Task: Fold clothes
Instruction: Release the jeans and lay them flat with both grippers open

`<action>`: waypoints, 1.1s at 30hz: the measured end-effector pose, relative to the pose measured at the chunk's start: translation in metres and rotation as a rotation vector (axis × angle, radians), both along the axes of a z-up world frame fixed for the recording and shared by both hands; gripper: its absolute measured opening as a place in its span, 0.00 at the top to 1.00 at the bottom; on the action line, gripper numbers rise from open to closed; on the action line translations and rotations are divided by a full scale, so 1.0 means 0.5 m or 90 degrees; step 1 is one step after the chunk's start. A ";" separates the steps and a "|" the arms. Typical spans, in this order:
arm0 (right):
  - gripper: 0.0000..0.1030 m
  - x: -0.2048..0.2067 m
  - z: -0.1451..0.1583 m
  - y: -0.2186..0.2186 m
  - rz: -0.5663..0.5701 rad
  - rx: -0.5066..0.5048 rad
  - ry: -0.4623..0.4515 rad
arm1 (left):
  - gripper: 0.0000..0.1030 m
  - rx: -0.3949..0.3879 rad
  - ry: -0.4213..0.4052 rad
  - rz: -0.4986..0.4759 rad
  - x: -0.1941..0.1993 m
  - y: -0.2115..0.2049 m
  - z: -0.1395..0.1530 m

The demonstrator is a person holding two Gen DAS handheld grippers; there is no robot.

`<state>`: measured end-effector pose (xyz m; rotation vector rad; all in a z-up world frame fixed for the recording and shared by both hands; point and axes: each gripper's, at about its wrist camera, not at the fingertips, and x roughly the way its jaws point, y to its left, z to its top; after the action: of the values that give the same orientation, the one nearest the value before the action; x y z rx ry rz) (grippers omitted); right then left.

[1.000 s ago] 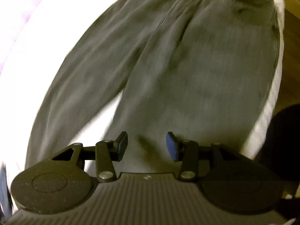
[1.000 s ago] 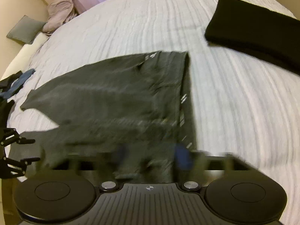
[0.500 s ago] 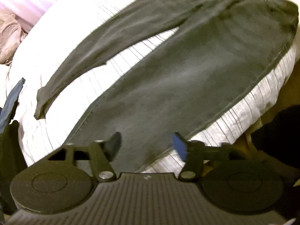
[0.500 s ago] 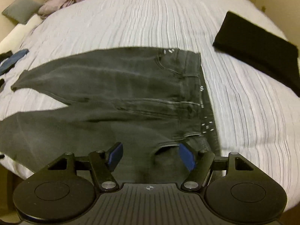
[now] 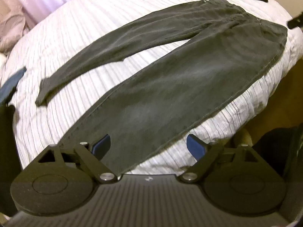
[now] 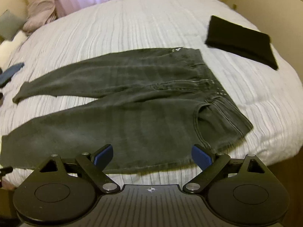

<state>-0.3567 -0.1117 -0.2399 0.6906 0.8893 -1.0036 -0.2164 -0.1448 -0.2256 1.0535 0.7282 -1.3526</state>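
The dark grey jeans [image 6: 132, 111] lie spread flat on the bed [image 6: 142, 22], legs parted in a narrow V, directly ahead of both grippers. The left gripper [image 5: 148, 147] hovers over the hem end of the nearer leg, jaws spread wide and grasping nothing; the right gripper [image 6: 152, 156] hangs just short of the nearer side seam below the hip, likewise released and empty. Judged as denim: moderately heavy, limp but with enough body to hold a crease, not slippery, not fragile; a pinch through both layers should hold well. Recommended holds are the nearer corner of the waistband [image 6: 244, 126], ahead and to the right of the right gripper, and the hem of the nearer leg [image 5: 125, 162], just under the left gripper, so that this leg can be carried over onto the far one. Appearance: faded charcoal wash, lighter along the thighs, visible stitching along the outer seam, a front pocket opening and belt loops at the waist; mild wrinkling near the crotch, otherwise smooth. A folded black garment [image 6: 240, 41] sits well beyond the right gripper, to its right.
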 end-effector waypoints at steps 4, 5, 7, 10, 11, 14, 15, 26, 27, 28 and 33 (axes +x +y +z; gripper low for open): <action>0.10 -0.023 0.012 0.005 -0.025 0.006 0.015 | 0.17 -0.001 -0.005 0.024 0.011 -0.002 0.004; 0.10 -0.029 0.011 0.001 -0.031 0.010 0.018 | 0.16 -0.003 -0.004 0.031 0.011 -0.006 0.004; 0.10 -0.036 0.014 -0.007 -0.037 0.015 0.026 | 0.16 -0.004 0.001 0.046 0.006 -0.021 0.007; 0.10 -0.035 0.026 -0.023 -0.020 0.015 0.036 | 0.16 -0.007 0.015 0.063 -0.008 -0.046 0.014; 0.10 -0.034 0.030 -0.025 -0.013 0.012 0.036 | 0.16 -0.011 0.021 0.063 -0.015 -0.052 0.018; 0.10 -0.033 0.036 -0.035 0.007 0.006 0.038 | 0.16 -0.022 0.022 0.052 -0.043 -0.067 0.032; 0.10 -0.033 0.036 -0.037 0.011 0.006 0.039 | 0.16 -0.026 0.019 0.048 -0.051 -0.070 0.036; 0.10 -0.021 0.002 -0.045 0.040 0.041 0.053 | 0.16 -0.005 0.002 0.067 -0.061 -0.059 0.031; 0.10 -0.018 -0.002 -0.045 0.044 0.045 0.057 | 0.16 -0.002 0.000 0.070 -0.060 -0.058 0.029; 0.10 -0.016 -0.004 -0.045 0.046 0.049 0.056 | 0.16 -0.001 -0.001 0.070 -0.061 -0.059 0.029; 0.10 -0.005 -0.009 -0.050 0.058 0.054 0.065 | 0.16 -0.001 -0.006 0.063 -0.064 -0.068 0.030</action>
<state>-0.3592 -0.1366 -0.2446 0.6686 1.0486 -0.9302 -0.2485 -0.1787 -0.2104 1.0089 0.7630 -1.2619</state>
